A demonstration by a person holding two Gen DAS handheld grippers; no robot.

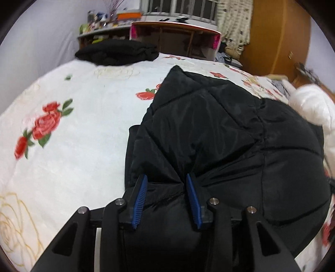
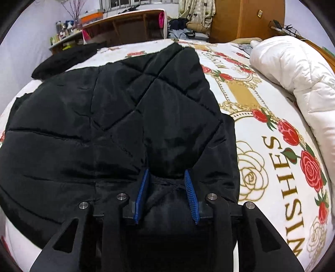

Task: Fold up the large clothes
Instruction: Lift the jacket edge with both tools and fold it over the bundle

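Even indoor light is seen; fisheye bending and dark vignetting mark the corners, with blur in the left-wrist view.

The jacket [image 1: 219, 129] is black quilted cloth with a faint sheen, puffy between its stitched seams. The bedspread [image 1: 83, 125] under it looks like soft, matt printed cloth. Beside the jacket, the duvet [image 2: 293, 79] is white padded cloth. Beyond the jacket stands a smooth wooden wardrobe [image 2: 247, 18]. The pads [image 1: 140, 200] are ribbed blue plastic on matt black frames with shiny metal pins.
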